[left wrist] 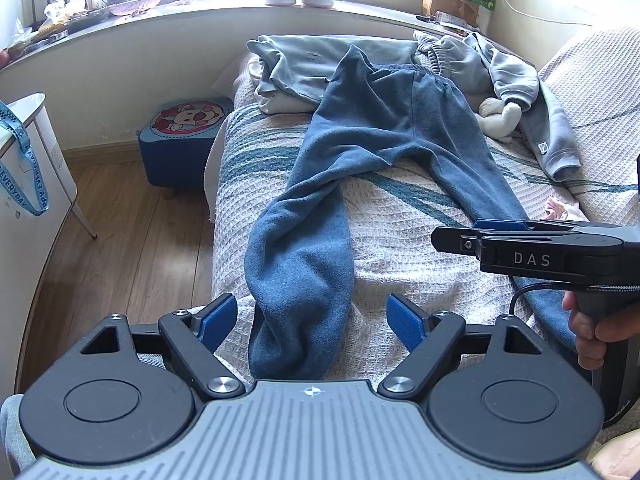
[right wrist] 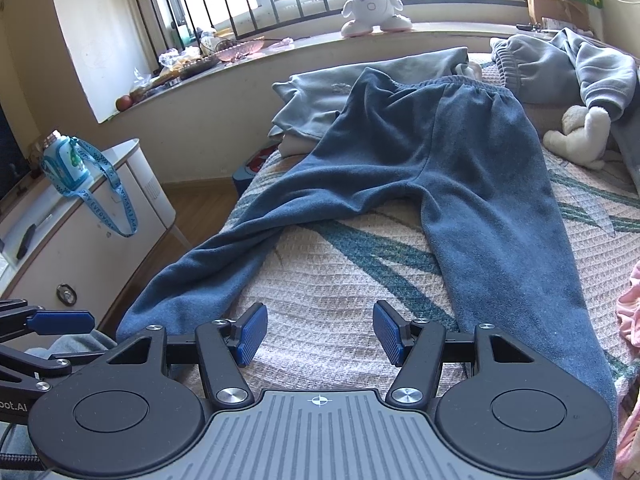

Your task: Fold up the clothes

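Note:
Blue sweatpants (left wrist: 400, 128) (right wrist: 440, 160) lie flat on the bedspread (left wrist: 400, 220) (right wrist: 340, 264), waistband far, both legs running toward me. My left gripper (left wrist: 311, 320) is open; the cuff end of the left leg (left wrist: 296, 280) lies between its blue pads, which do not touch the cloth. My right gripper (right wrist: 320, 332) is open above bare bedspread between the two legs, nothing between its pads. In the left wrist view the right gripper (left wrist: 472, 234) comes in side-on from the right, over the right leg, held by a hand (left wrist: 592, 332).
Grey garments (left wrist: 304, 68) (right wrist: 560, 68) are piled at the far end of the bed beside a cream plush toy (left wrist: 500, 116). A pink cloth (right wrist: 630, 312) lies at the right edge. On the floor to the left stand a blue stool (left wrist: 184, 136) and a white cabinet (right wrist: 100, 232).

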Motion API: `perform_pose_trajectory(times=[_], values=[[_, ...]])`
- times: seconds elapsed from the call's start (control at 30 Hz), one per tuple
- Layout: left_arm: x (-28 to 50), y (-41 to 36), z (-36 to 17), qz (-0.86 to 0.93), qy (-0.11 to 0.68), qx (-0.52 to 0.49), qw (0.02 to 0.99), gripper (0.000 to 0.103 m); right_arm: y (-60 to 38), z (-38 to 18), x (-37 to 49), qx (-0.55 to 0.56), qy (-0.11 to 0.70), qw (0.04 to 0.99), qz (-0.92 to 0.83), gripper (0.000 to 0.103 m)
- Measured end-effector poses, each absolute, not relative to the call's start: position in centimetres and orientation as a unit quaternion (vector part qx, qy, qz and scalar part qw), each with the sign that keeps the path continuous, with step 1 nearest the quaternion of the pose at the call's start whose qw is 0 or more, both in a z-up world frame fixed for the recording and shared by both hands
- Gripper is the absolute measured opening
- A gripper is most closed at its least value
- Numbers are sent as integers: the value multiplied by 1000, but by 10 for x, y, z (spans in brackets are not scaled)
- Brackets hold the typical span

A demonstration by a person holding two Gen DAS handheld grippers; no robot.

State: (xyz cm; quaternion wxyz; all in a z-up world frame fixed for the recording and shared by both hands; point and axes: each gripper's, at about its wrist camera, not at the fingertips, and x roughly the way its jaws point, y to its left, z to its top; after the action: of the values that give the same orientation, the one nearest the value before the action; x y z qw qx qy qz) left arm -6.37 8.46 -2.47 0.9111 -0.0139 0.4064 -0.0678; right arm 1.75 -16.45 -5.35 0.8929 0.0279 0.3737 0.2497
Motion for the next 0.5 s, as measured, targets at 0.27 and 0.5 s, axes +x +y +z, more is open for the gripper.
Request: perform_pose_trajectory(times=[0.27,0.5], values=[[-64,85,-25,-66,407,-16,911,82,-165,-54,17,29,374,893,248,59],[-65,86,-26,-64,408,-18,911,83,-166,-54,17,29,373,894,248,59]])
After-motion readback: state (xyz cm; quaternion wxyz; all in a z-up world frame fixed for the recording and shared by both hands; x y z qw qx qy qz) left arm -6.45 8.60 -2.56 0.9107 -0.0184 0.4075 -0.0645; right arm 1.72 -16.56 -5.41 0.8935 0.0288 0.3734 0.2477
